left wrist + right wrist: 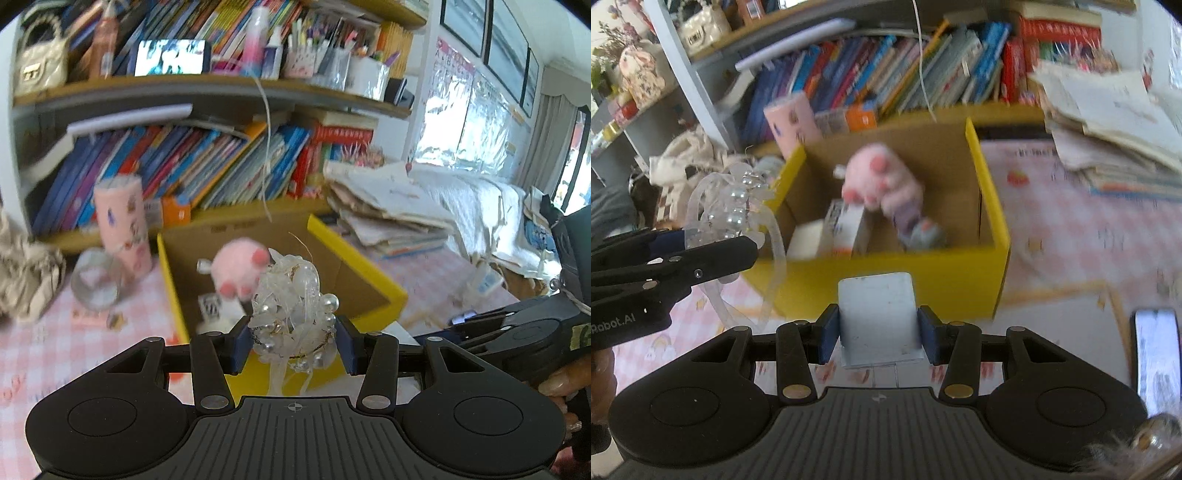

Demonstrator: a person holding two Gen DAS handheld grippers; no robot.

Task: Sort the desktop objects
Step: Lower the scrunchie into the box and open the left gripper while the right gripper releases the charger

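Currently mid-sort: left hand-held gripper [293,341] clamping pearl headband [291,299], right hand-held gripper [878,334] clamping white box [877,314], both near yellow box [990,192] already holding pink plush [882,177]; cup [123,221], jar [95,282] left on table [44,350].

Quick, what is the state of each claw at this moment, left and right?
Left claw: closed on the pearl headband.
Right claw: closed on the small white box.
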